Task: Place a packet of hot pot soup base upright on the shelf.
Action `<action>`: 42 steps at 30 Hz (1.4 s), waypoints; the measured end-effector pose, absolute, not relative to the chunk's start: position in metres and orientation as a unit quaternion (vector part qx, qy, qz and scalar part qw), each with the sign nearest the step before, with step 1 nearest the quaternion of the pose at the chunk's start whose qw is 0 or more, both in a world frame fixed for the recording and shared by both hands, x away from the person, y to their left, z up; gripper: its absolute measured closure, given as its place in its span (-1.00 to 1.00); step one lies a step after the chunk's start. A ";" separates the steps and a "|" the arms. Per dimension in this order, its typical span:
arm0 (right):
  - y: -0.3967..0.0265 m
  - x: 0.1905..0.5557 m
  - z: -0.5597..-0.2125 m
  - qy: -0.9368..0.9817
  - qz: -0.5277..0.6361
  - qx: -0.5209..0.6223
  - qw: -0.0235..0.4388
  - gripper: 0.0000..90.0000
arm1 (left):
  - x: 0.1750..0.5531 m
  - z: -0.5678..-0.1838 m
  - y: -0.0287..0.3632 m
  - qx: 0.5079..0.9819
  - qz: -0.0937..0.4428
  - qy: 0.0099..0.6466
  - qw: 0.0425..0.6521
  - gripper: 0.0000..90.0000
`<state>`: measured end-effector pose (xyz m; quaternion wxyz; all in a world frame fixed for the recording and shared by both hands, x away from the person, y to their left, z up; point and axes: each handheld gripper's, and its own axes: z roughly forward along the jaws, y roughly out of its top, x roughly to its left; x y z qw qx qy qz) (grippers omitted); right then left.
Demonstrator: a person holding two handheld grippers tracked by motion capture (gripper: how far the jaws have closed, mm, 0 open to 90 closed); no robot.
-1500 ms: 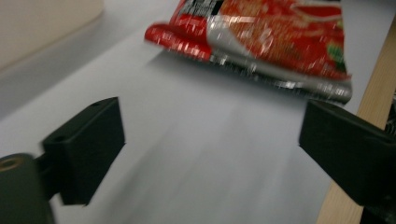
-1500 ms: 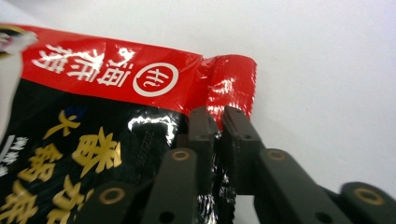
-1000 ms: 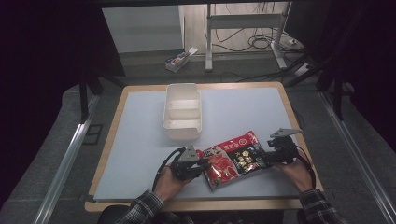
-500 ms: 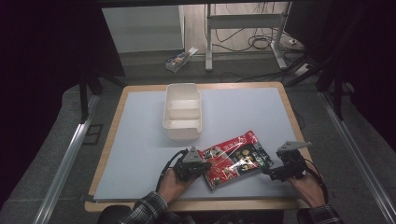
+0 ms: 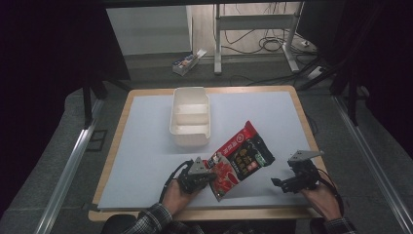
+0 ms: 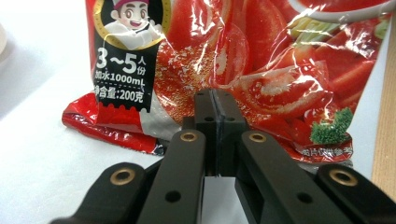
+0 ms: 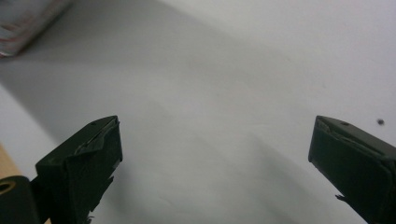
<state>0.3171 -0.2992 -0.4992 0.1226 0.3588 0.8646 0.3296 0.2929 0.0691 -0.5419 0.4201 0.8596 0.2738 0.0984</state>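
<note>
Pinching the lower edge of the red sauce packet [image 6: 243, 60], the left gripper [image 6: 215, 100] has its two black jaws pressed flat together on the crinkled foil, seen at the centre of the left gripper view; the packet fills the upper half of that view, printed with a cartoon cook at the upper left and tomato slices and a sprig of green at the right; in the high view the same packet [image 5: 238, 158] lies slantwise just below the middle of the frame, its near corner at the left gripper [image 5: 207, 176] and its far corner pointing toward the upper right; the left hand [image 5: 178, 195] comes in from the bottom edge, with a plaid sleeve below it; the right gripper [image 5: 282, 184] sits at the lower right of the high view, apart from the packet, held by the right hand [image 5: 324, 197]; its jaws have just been opening and now stand wide, with nothing between them, as the right gripper view [image 7: 215, 154] shows over bare white table surface [image 7: 233, 70]; a white two-compartment container [image 5: 191, 117] stands above the packet near the frame's centre, close to the packet's upper edge; whether they touch cannot be told.
</note>
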 end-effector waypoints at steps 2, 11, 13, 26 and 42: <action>-0.296 0.316 -0.496 0.866 0.334 0.353 0.120 -0.94 | 0.293 -0.542 0.068 0.860 0.100 0.274 0.418 1.00; -0.281 0.309 -0.473 0.866 0.355 0.337 0.102 -0.97 | 0.293 -0.542 0.069 0.859 0.099 0.274 0.420 1.00; -0.276 0.308 -0.466 0.863 0.362 0.338 0.098 -0.97 | 0.293 -0.542 0.069 0.859 0.098 0.275 0.421 1.00; -0.225 0.327 -0.438 0.858 0.388 0.334 0.042 -0.72 | 0.293 -0.542 0.070 0.858 0.098 0.275 0.422 1.00; -0.209 0.345 -0.434 0.846 0.399 0.354 0.013 0.28 | 0.294 -0.536 0.073 0.855 0.087 0.287 0.423 0.64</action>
